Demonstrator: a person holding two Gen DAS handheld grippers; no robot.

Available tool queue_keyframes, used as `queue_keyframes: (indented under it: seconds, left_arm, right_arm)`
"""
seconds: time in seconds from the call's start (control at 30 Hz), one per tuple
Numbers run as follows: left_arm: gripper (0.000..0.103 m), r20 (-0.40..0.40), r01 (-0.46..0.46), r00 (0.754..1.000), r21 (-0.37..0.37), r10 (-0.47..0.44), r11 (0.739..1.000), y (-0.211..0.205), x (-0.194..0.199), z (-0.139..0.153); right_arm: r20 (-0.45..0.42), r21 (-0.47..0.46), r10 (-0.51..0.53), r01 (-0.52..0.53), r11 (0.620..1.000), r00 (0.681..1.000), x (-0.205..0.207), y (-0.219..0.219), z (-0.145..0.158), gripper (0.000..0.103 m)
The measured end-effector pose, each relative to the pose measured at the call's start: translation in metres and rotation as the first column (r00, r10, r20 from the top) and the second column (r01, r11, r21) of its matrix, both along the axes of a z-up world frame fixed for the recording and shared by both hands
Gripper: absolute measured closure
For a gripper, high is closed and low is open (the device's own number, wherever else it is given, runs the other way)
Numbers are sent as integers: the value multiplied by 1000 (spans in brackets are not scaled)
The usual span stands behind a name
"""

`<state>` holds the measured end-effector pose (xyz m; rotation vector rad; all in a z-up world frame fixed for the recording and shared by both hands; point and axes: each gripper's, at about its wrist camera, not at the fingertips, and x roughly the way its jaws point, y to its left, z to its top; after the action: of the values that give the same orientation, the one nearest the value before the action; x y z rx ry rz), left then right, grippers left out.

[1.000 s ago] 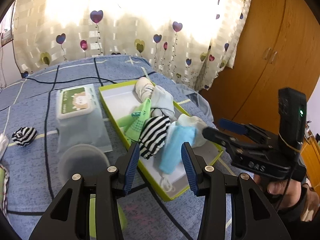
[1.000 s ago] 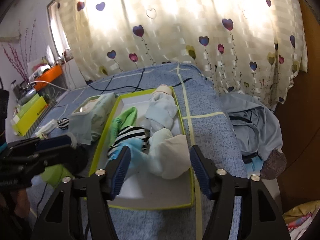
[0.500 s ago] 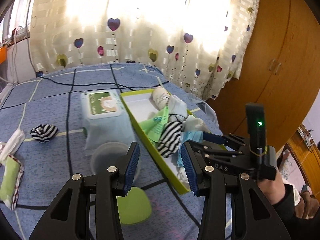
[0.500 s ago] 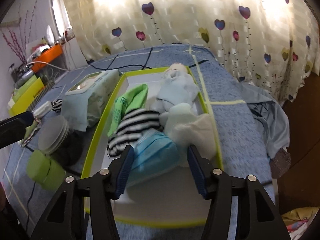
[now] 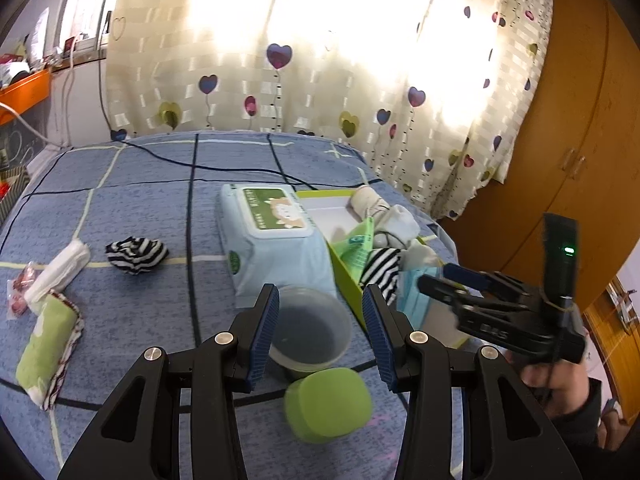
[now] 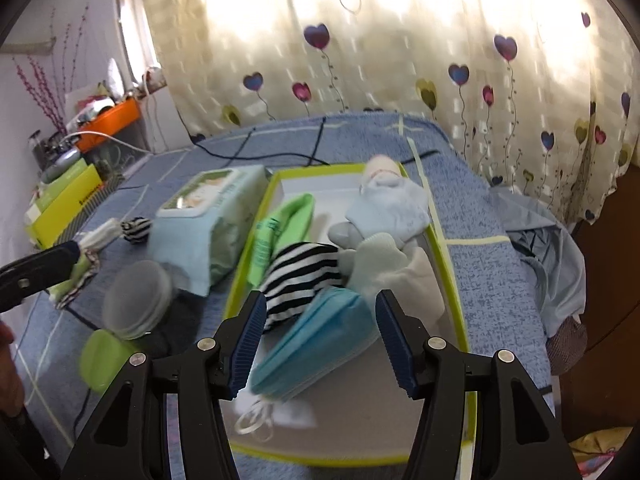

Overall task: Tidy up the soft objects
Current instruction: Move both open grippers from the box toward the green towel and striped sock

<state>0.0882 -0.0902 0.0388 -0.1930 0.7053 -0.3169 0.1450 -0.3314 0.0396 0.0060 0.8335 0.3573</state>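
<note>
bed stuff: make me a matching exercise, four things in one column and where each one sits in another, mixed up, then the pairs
Things:
1. face masks
2. wipes pack
3. striped sock ball
4. green lid

Places:
A. alone on the blanket, left of the wipes pack in the left wrist view
B. inside the tray, between the right gripper's fingers
C. against the tray's outer wall
D. nearest the left camera, just in front of the clear tub

Pairs: 1-B, 2-C, 3-A, 4-D
</note>
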Motion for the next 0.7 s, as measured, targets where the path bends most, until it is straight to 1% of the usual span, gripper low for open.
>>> queue_keyframes:
  seconds: [0.1,0.23,0.43,0.7]
  left_arm:
    - [58,0,-21,1000,-1,21,1000,7,-3,-1]
    - [58,1,-49,999,1,49,999,19,-10,-2]
    - [58,1,-93,996,4,93,996,36,-19,-3]
    - [58,18,-138,990,-17,138,990,58,-34,-3]
  right_arm:
    - [24,-1,9,-9,1000,1000,-12,7,11,46]
    - [50,6,17,-17,1000,999,-24,15,22,41]
    - [70,3,46,-47,999,997,-37,31,34,40]
    - [99,11,112,-114,993,989,-52,61,47,39]
